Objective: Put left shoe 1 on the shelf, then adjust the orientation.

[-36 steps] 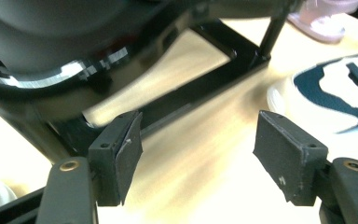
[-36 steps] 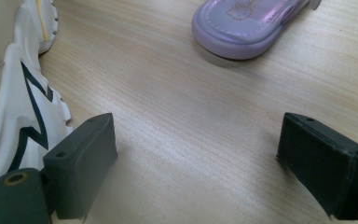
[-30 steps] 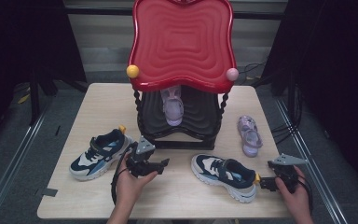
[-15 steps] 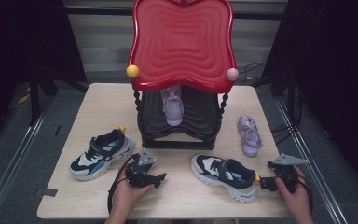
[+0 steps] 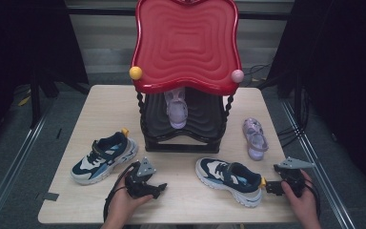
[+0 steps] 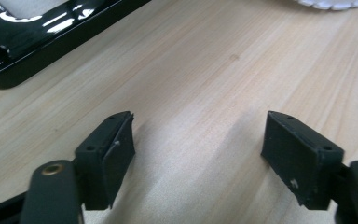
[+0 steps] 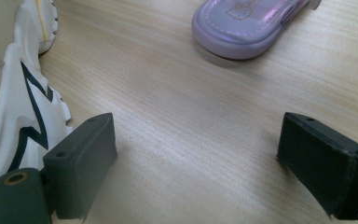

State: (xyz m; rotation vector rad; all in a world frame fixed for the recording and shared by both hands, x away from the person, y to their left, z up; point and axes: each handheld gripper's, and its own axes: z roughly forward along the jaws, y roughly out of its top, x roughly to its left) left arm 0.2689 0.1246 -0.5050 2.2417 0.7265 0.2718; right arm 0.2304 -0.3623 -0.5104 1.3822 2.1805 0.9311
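Left gripper (image 5: 159, 187) sits low over the wooden table (image 5: 100, 107), its jaws just opening wider, nothing between them, bare wood beneath. Right gripper (image 5: 270, 187) rests at the near right edge, jaws spread wide and empty, just beside the heel of the right sneaker (image 5: 229, 179). That sneaker lies flat near the front edge, long axis slanting across the table, toe toward the left and slightly away, heel toward the right gripper. The left sneaker (image 5: 104, 155) lies near the left gripper, toe toward the near left.
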